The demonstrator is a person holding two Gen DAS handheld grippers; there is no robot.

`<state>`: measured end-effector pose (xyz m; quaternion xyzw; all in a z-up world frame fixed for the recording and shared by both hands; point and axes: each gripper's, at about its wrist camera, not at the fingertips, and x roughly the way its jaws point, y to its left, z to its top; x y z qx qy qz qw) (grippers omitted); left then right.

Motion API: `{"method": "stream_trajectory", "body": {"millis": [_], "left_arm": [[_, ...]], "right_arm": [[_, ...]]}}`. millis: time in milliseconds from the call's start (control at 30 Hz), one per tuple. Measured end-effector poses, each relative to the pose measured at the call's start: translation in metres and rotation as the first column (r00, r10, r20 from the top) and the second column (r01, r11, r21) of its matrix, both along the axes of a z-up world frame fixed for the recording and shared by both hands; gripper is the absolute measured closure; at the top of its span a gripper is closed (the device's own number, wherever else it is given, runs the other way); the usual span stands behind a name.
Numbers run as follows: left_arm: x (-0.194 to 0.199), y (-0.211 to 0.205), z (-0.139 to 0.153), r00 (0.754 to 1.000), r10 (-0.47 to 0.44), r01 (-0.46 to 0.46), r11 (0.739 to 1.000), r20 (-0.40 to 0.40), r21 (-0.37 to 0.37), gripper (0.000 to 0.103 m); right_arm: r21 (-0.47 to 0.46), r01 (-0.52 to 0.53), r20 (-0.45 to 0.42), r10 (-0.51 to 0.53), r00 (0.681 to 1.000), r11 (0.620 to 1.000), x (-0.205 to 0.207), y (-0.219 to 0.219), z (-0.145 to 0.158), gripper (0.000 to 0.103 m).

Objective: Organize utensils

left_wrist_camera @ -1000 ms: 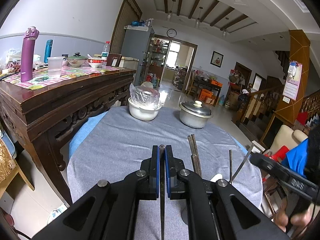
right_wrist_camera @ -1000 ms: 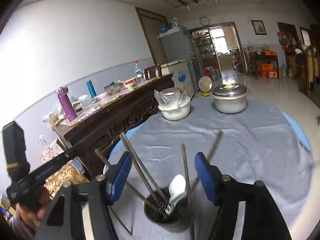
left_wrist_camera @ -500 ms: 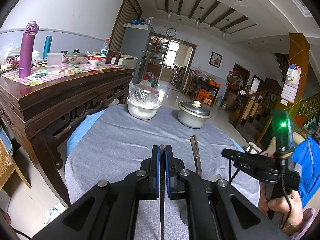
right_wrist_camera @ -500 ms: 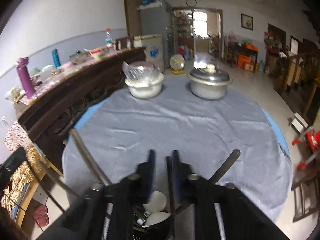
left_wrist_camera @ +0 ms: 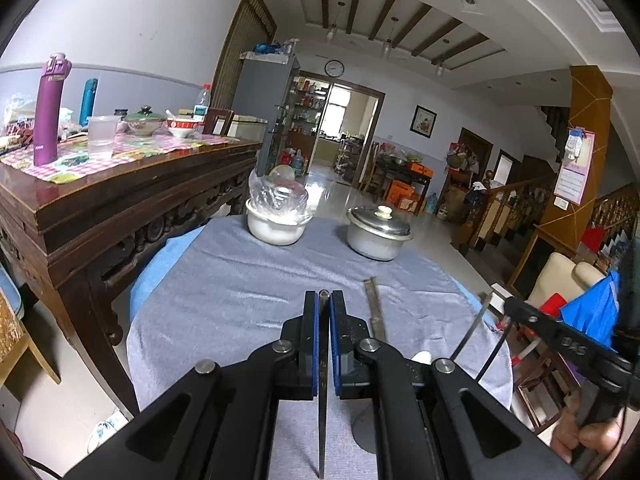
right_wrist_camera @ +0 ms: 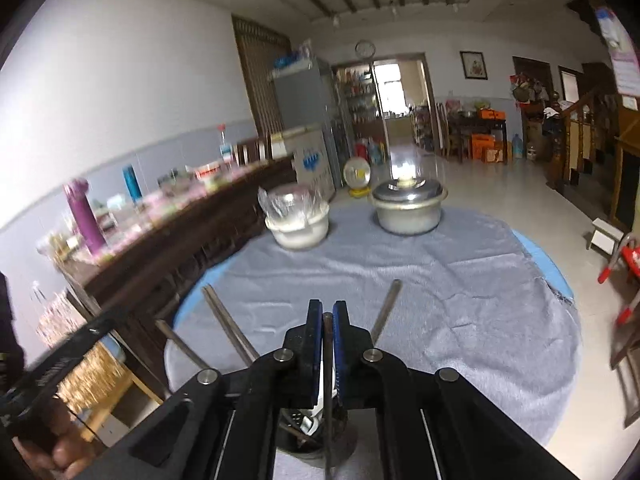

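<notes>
right wrist view: right gripper (right_wrist_camera: 327, 322) jaws clamp a thin, stiff, likely slippery chopstick (right_wrist_camera: 328, 364) mid-shaft above the holder (right_wrist_camera: 316, 446); left gripper (left_wrist_camera: 324, 304) likewise grips another.

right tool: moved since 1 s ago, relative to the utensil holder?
Yes. The right tool has risen slightly off the utensil holder and swung rightward, so the lidded pot sits more central. Its jaws have just closed on a chopstick.

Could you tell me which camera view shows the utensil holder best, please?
The right wrist view: the utensil holder sits right below the right gripper, its rim and contents partly visible. The left wrist view shows only its base, mostly hidden behind the left gripper.
</notes>
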<state>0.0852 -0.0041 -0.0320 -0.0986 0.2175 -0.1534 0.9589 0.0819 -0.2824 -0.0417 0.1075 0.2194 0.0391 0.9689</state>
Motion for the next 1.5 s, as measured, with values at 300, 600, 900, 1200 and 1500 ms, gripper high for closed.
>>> {"method": "stream_trajectory", "body": {"millis": [300, 600, 900, 1200, 1500], "left_arm": [[-0.017, -0.014, 0.023, 0.998, -0.045, 0.044, 0.999, 0.051, 0.013, 0.098], [-0.03, -0.02, 0.055, 0.991, -0.096, 0.097, 0.995, 0.09, -0.009, 0.098], [-0.042, -0.027, 0.087, 0.978, -0.132, 0.136, 0.991, 0.16, -0.013, 0.098], [-0.037, -0.044, 0.117, 0.963, -0.149, 0.152, 0.988, 0.226, 0.002, 0.098], [-0.017, -0.067, 0.107, 0.968, -0.137, 0.134, 0.991, 0.211, 0.029, 0.098]], "right_arm": [[0.079, 0.018, 0.107, -0.027, 0.994, 0.997, -0.04, -0.019, 0.026, 0.097], [0.087, 0.009, 0.193, -0.025, 0.981, 0.996, -0.062, -0.018, 0.054, 0.097], [0.088, 0.01, 0.246, -0.032, 0.969, 0.996, -0.071, -0.017, 0.076, 0.097], [0.092, 0.021, 0.267, -0.045, 0.963, 0.996, -0.061, -0.019, 0.088, 0.097], [0.082, 0.046, 0.218, -0.063, 0.974, 0.996, -0.037, -0.021, 0.076, 0.097]]}}
